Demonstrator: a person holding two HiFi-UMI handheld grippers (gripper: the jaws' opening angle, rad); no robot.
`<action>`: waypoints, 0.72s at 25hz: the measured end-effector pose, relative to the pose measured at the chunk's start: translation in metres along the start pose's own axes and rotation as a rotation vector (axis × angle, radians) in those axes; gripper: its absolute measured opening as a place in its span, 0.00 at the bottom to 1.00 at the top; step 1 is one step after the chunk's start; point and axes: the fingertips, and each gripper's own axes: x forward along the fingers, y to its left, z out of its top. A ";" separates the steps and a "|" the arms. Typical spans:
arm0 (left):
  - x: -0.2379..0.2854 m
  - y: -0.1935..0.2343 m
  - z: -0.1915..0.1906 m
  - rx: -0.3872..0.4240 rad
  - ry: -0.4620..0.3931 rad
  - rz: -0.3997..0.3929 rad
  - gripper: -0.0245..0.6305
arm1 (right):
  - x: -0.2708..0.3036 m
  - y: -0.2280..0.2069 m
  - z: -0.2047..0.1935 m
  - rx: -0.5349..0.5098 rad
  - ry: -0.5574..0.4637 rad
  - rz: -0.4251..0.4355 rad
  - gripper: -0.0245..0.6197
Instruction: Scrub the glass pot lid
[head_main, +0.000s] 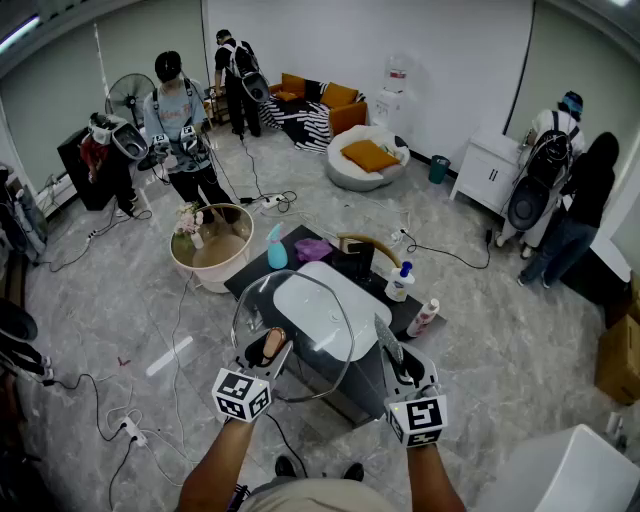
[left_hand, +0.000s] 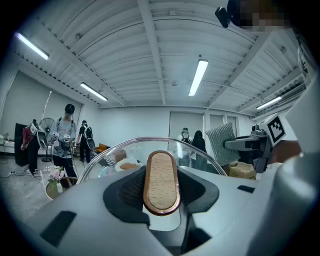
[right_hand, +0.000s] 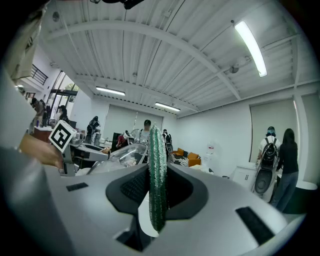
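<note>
Nearest: left hand-held gripper (head_main: 268, 347) pinching the wooden knob (left_hand: 161, 182) of the glass pot lid (head_main: 305, 340), jaws on both sides of the knob. The lid is held up on edge in the air over the near side of the counter (head_main: 262, 268), its glass face turned away from the person. Right hand-held gripper (head_main: 398, 362) is clamped on a green scrub pad (right_hand: 157, 180), which stands edge-on between the jaws. In the head view the pad sits just right of the lid's right rim with a small gap.

Behind the lid: white basin (head_main: 335, 290) set in the black counter. On the counter's right side, a white bottle with blue cap (head_main: 400, 283) and a white bottle with red cap (head_main: 423, 318). On its far side, a teal spray bottle (head_main: 277, 247) and a purple cloth (head_main: 313, 249).

Left of the counter, on the floor: a round tub (head_main: 212, 250) with flowers. Cables run across the floor. Far: several people standing, an orange sofa (head_main: 330, 100), a fan (head_main: 130, 95).
</note>
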 end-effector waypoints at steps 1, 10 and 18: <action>0.001 0.000 0.001 0.000 0.000 0.000 0.30 | 0.000 -0.001 0.000 0.001 0.001 -0.001 0.16; 0.001 0.000 0.001 0.000 0.002 0.002 0.30 | 0.002 0.000 -0.002 0.003 0.008 0.004 0.16; 0.001 0.001 0.001 -0.001 0.001 0.004 0.30 | 0.002 0.000 -0.002 0.003 0.008 0.002 0.16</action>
